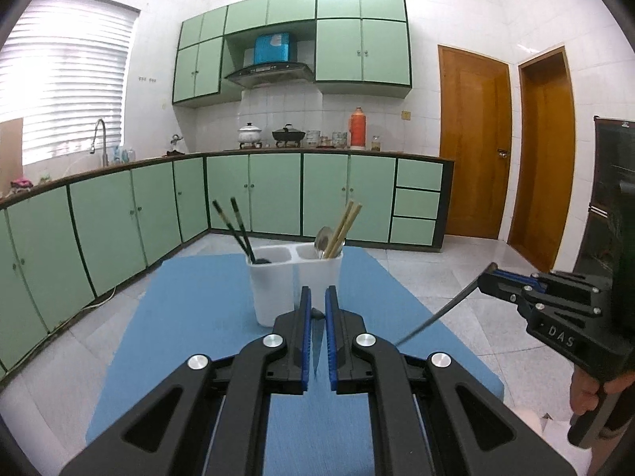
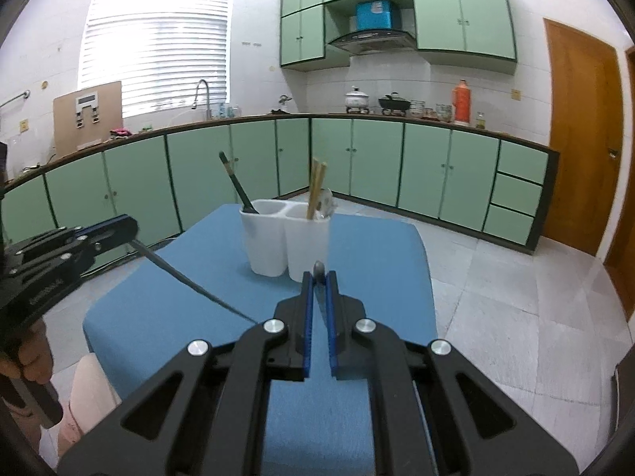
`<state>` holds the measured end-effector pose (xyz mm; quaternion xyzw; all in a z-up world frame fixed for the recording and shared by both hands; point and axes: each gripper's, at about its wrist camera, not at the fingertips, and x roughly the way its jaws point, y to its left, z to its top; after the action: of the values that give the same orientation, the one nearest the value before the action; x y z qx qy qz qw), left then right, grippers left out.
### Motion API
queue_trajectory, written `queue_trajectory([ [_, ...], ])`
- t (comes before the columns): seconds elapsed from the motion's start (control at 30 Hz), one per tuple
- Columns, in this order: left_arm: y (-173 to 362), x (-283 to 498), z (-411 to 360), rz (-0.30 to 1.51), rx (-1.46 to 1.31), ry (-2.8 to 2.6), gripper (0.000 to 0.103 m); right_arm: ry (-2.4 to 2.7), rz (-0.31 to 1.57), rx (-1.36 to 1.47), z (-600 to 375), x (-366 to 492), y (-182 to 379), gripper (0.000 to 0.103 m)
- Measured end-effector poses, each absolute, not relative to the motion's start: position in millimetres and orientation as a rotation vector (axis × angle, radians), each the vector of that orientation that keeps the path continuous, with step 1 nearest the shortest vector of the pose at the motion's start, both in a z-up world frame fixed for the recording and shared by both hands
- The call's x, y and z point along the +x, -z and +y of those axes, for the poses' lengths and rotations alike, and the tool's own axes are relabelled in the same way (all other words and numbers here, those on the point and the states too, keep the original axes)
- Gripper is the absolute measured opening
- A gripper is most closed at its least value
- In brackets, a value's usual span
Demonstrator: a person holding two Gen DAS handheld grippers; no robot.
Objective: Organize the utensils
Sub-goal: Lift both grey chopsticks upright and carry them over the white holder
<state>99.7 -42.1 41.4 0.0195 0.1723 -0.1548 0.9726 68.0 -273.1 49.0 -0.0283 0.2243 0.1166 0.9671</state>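
A home kitchen: green cabinets [image 1: 274, 194], range hood [image 1: 270, 73], sink faucet [image 1: 101, 139], pots on the stove [image 1: 250, 135].

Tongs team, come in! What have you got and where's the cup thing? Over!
Left tongs shut on a dark utensil. Right tongs shut on a thin dark utensil. White holder ahead on blue mat, chopsticks and spoon inside. Path clear.

Your left gripper [image 1: 316, 309] and right gripper [image 2: 320, 282] both sit level, side by side, each with its jaws pinched on a thin utensil.
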Motion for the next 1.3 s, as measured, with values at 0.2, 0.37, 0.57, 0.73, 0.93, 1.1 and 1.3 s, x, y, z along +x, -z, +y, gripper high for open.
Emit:
queue_trajectory([
  [0.2,-59,116,-42,0.342,0.056,0.334,0.007,-0.291,0.473,-0.099,-261,82,-72,0.005],
  [0.37,-63,123,-37,0.354,0.051,0.349,0.007,-0.316,0.487,-0.093,-259,93,-79,0.005],
  [0.57,-64,130,-31,0.361,0.039,0.349,0.007,-0.337,0.496,-0.069,-256,105,-80,0.005],
  [0.73,-74,134,-25,0.336,0.026,0.343,0.007,-0.35,0.484,-0.062,-254,112,-89,0.005],
  [0.93,-87,141,-23,0.313,0.025,0.345,0.007,-0.365,0.457,-0.061,-250,118,-104,0.005],
  [1.1,-92,151,-24,0.31,0.029,0.343,0.007,-0.377,0.44,-0.049,-249,123,-112,0.005],
  [1.3,-91,160,-21,0.321,0.024,0.34,0.007,-0.394,0.429,-0.03,-249,128,-114,0.005],
])
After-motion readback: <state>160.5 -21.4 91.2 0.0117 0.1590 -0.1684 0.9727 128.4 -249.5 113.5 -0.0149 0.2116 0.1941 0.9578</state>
